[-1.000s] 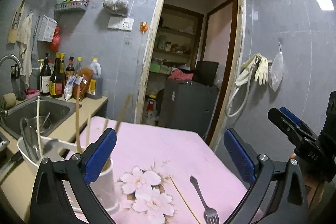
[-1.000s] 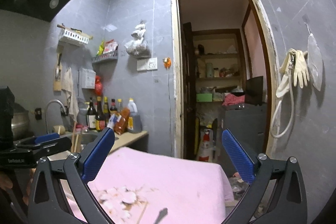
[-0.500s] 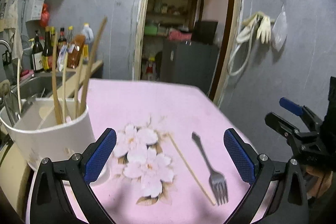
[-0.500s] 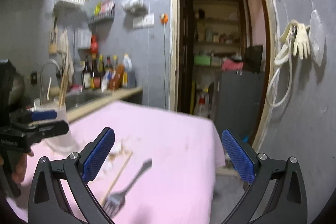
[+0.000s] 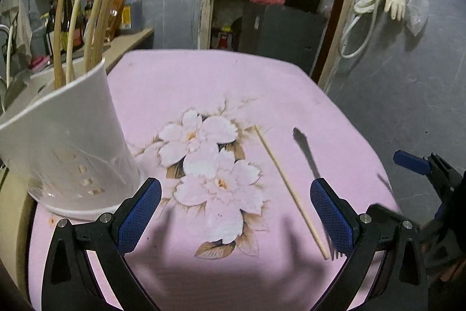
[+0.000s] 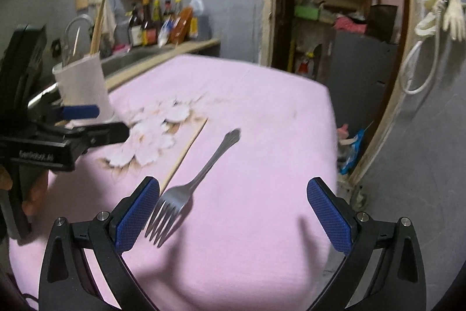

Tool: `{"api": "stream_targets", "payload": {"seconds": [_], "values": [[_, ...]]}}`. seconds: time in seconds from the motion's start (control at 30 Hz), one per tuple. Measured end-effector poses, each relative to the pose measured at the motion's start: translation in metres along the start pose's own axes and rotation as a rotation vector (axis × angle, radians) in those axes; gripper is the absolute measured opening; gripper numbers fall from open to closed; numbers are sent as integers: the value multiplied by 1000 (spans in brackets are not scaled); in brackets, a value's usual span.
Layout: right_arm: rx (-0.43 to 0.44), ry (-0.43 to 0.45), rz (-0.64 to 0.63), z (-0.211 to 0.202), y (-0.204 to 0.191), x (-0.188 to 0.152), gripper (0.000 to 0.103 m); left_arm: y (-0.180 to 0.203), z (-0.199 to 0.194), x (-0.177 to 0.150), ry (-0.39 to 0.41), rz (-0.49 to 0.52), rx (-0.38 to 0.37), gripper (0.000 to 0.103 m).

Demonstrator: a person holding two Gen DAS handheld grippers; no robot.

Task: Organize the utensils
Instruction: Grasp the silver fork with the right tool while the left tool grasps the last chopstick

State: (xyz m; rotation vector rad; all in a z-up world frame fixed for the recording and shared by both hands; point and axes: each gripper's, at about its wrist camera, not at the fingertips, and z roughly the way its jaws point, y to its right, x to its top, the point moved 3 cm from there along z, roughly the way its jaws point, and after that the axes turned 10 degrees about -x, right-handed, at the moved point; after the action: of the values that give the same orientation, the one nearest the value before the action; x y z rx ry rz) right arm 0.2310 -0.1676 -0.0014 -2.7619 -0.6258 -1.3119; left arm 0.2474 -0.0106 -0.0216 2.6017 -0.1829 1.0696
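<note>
Left claw (image 5: 234, 212) low over the surface, jaws spread wide, nothing between the blue pads (image 5: 139, 212); seen side-on from the right wrist view (image 6: 87, 121), fingers level, a hand (image 6: 32, 194) gripping its handle; right claw (image 6: 233, 212) likewise wide apart and empty, angled down toward the surface; visible at right edge of the left view (image 5: 419, 168).

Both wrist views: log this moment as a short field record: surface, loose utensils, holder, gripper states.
surface: pink floral cloth over the table
loose utensils: metal fork and single wooden chopstick, lying side by side, apart
holder: white utensil holder, upright at the cloth's left edge, chopsticks standing in it
left gripper: open, empty, above the cloth
right gripper: open, empty, above the fork's tines
</note>
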Motion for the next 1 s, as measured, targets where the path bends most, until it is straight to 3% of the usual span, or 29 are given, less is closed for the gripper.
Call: {"api": "stream_targets", "payload": {"seconds": [0.4, 0.7, 0.77, 1.0], "values": [[-15, -132, -104, 37, -27, -6, 99, -15, 10, -5, -47, -46, 5, 100], [-108, -139, -92, 33, 6, -7, 93, -5, 19, -1, -83, -2, -64, 98], [-111, -134, -71, 29, 16, -7, 90, 0, 23, 1, -99, 13, -86, 93], [-70, -129, -39, 26, 25, -1, 72, 4, 59, 16, -216, -17, -154, 53]]}}
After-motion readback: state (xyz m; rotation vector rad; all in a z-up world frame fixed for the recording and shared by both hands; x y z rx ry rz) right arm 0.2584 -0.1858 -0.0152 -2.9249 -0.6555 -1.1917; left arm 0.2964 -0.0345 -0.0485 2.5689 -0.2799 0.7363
